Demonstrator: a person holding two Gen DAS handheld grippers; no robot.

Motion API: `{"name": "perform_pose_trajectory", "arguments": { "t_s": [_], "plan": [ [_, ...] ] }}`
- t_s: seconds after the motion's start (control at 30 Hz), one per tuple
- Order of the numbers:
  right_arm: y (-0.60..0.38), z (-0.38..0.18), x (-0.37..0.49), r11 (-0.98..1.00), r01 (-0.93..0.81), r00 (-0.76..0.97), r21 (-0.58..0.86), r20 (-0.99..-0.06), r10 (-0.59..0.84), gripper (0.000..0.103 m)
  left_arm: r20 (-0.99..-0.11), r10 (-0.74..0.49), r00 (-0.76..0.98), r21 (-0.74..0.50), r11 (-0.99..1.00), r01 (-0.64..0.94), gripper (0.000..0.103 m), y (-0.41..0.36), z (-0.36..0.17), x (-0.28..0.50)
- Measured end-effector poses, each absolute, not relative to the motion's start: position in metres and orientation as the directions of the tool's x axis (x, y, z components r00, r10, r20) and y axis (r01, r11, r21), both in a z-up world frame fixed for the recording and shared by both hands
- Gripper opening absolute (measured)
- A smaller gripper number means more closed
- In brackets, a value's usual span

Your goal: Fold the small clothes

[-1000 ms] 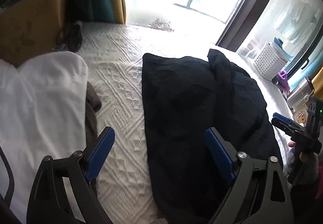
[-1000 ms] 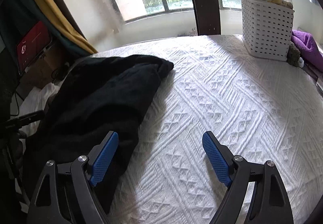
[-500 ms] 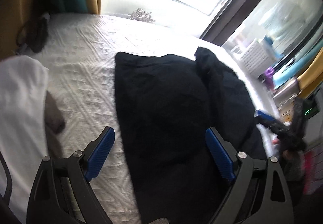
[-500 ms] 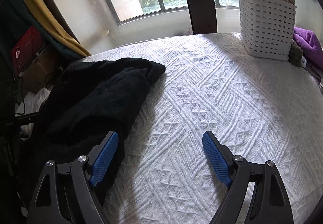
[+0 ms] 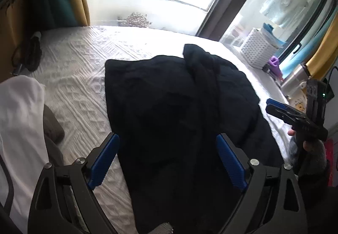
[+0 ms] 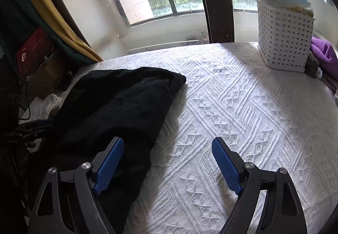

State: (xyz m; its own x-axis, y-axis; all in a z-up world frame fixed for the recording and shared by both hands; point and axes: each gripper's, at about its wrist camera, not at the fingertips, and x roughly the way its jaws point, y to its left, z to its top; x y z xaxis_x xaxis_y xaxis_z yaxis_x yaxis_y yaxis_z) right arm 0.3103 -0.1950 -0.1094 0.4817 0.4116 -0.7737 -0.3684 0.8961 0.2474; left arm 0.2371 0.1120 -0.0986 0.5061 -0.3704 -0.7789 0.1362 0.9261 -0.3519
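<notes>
A black garment [image 5: 179,111] lies bunched on the white textured bedspread [image 5: 74,77]; in the right wrist view it [image 6: 118,111] fills the left side. My left gripper [image 5: 168,160] is open and empty, hovering above the garment's near part. My right gripper [image 6: 168,162] is open and empty, above the garment's right edge and the bare bedspread [image 6: 243,118]. The right gripper also shows at the right edge of the left wrist view [image 5: 295,118], beside the garment.
A white cloth [image 5: 19,128] and a brown item [image 5: 51,126] lie at the left. A white perforated basket [image 6: 283,39] and a purple cloth [image 6: 323,52] stand at the bed's far right. A metal flask [image 5: 293,80] stands nearby. Windows lie behind the bed.
The left gripper's view swung right and then partly back, ending more centred over the black garment. The right gripper shifted slightly. Both stayed open and empty.
</notes>
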Motion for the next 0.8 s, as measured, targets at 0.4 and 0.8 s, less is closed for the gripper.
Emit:
{"name": "perform_pose_trajectory", "arguments": {
  "t_s": [0.4, 0.8],
  "plan": [
    [-0.185, -0.099, 0.300, 0.892, -0.387, 0.487, 0.233, -0.770, 0.412, 0.087, -0.835, -0.256, 0.486, -0.230, 0.966, 0.115, 0.095, 0.103, -0.119, 0.241],
    [-0.171, -0.106, 0.316, 0.880, -0.414, 0.467, 0.231, -0.776, 0.424, 0.087, -0.799, -0.289, 0.527, -0.295, 0.952, 0.075, 0.096, 0.109, -0.112, 0.251]
  ]
}}
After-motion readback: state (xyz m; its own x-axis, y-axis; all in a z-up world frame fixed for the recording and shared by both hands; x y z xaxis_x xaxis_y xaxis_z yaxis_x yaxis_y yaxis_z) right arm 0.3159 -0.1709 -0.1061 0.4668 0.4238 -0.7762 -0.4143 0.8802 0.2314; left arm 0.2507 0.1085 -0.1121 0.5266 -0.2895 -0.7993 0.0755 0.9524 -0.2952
